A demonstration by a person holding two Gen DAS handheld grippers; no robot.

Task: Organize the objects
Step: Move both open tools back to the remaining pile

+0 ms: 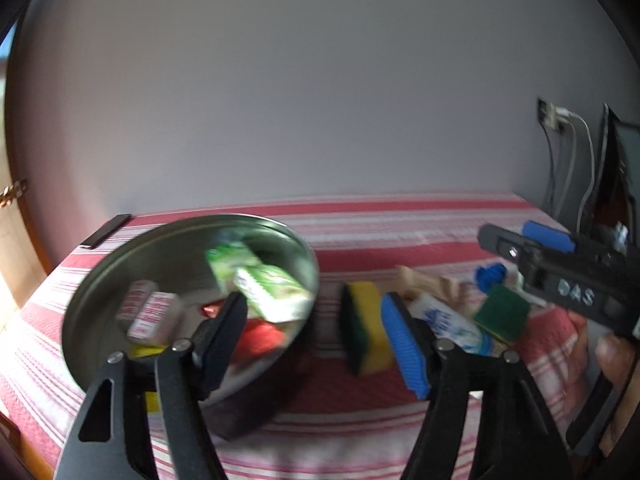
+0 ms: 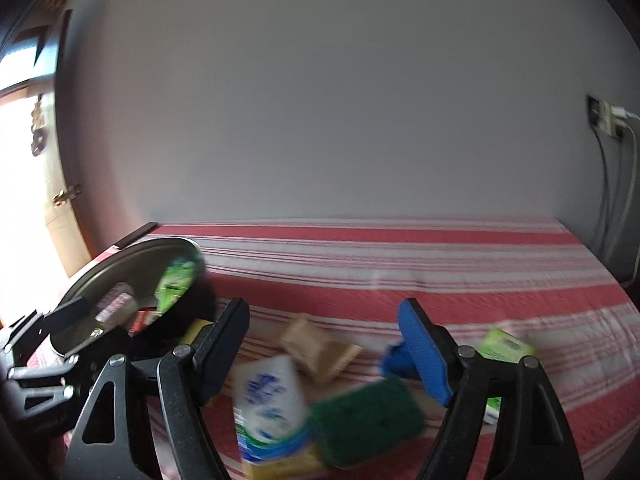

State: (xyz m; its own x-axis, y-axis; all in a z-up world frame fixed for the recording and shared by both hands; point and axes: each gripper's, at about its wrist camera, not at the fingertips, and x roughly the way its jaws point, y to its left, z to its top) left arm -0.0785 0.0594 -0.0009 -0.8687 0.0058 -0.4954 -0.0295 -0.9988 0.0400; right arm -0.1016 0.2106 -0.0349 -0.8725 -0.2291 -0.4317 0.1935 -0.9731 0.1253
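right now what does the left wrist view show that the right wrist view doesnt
Only the left wrist view shows the right gripper from the side, the hand holding it, and an upright yellow-and-green sponge beside the pan.

Only the right wrist view shows a green packet lying alone on the right, and a bright doorway at far left.

Both show the metal pan with green boxes inside, the white-and-blue packet, the flat green sponge, the wooden pieces and the striped cloth.

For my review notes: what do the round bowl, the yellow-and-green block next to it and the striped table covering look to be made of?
Bowl: likely metal with a dull brushed sheen; its grey inner wall mirrors the packets inside. Yellow-and-green block: a kitchen sponge by the look, soft yellow foam with a dark green scouring layer, matte. Table covering: woven cloth, red and white stripes, with a fine textured weave; blur hides more.
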